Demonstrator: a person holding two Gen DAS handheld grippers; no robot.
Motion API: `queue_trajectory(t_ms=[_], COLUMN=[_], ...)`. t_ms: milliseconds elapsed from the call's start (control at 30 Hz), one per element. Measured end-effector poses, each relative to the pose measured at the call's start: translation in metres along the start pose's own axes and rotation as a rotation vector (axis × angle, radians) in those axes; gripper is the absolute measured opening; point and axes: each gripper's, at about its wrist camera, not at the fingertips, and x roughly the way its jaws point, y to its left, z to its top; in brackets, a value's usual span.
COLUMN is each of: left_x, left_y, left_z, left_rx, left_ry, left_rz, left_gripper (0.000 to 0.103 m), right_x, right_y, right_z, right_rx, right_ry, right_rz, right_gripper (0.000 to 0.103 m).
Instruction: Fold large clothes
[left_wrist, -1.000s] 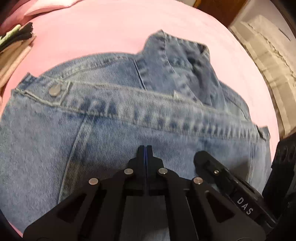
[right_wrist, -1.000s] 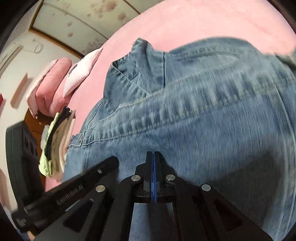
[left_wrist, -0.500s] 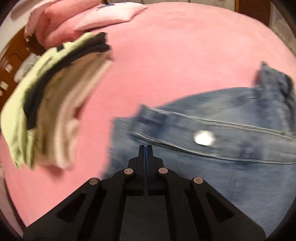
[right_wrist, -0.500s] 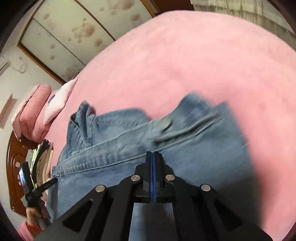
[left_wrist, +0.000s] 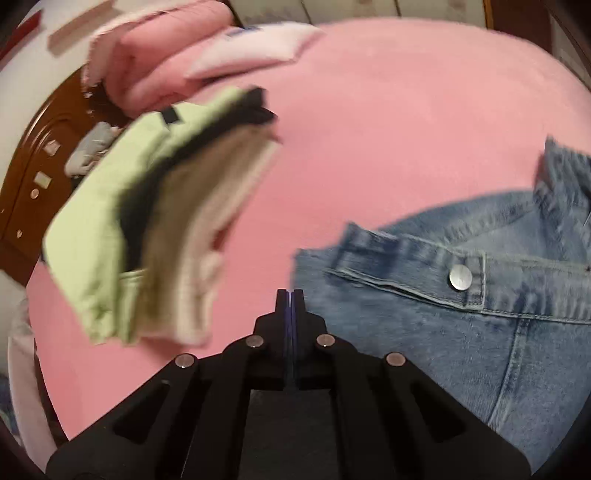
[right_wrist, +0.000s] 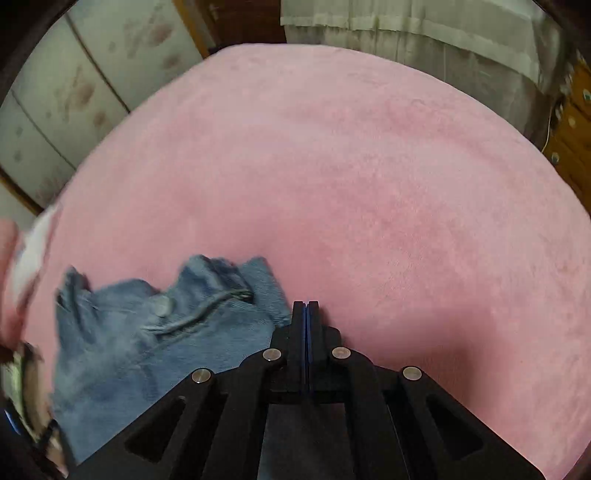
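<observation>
Now, left view: left gripper (left_wrist: 290, 295) clenched, holding nothing, at denim (left_wrist: 461, 295) corner on pink bed (left_wrist: 388, 122); one stack (left_wrist: 155, 221) beside | right view: right gripper (right_wrist: 306, 306) clenched, empty, at denim (right_wrist: 155, 332) edge | advice: open wide, pinch both corners, lift evenly | count: one denim, one stack, two grippers

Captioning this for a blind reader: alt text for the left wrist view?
The shut left gripper points at a pink blanket, a folded denim jacket to its right. A blurred stack of folded clothes lies to its left.
</observation>
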Motion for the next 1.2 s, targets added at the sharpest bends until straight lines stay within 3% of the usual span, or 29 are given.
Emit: queue_trajectory(t_ms=[167,300,367,500,600,767,967,1067,1200], left_x=[-0.025,-0.046,-0.051,-0.070,-0.079,-0.087,-0.096,-0.095,-0.087], left_y=[0.031,0.046,0.054,0.066,0.074,0.080,0.096,0.105,0.104], left_z=[-0.011,-0.044,-0.059,-0.088,-0.105,-0.119,-0.139,-0.150,-0.160], left_rx=[-0.042,-0.130,-0.192,-0.294,-0.356,-0.370,-0.449,-0.490,-0.503], left_ry=[0.010,0.103,0.145,0.133,0.149,0.168,0.177,0.208,0.267], left_rz=[-0.062,-0.140,-0.164,-0.154,-0.211,-0.250,-0.293,-0.331,-0.376], left_gripper=[0.001,0.001,0.001,0.001,0.001,0.001,0.001,0.003,0.008], right_x=[-0.018,-0.020,-0.020,-0.013,-0.008,0.005,0.026,0.029,0.031], right_y=[0.049,0.110,0.135,0.189,0.222,0.263,0.263,0.269,0.273], right_z=[-0.005,-0.020,-0.032,-0.065,-0.096,-0.141,-0.187,-0.205,-0.209], right_rx=[-0.089,-0.170,-0.195,-0.281,-0.292,-0.369,-0.476,-0.543,-0.541], right_ry=[-0.025,0.023,0.036,0.082,0.146,0.236,0.366,0.301,0.306], right_rz=[0.094,0.199,0.253,0.297,0.404,0.299,0.173,0.125,0.109], right_gripper=[0.000,0.000,0.000,0.000,0.000,0.000,0.000,0.000,0.000])
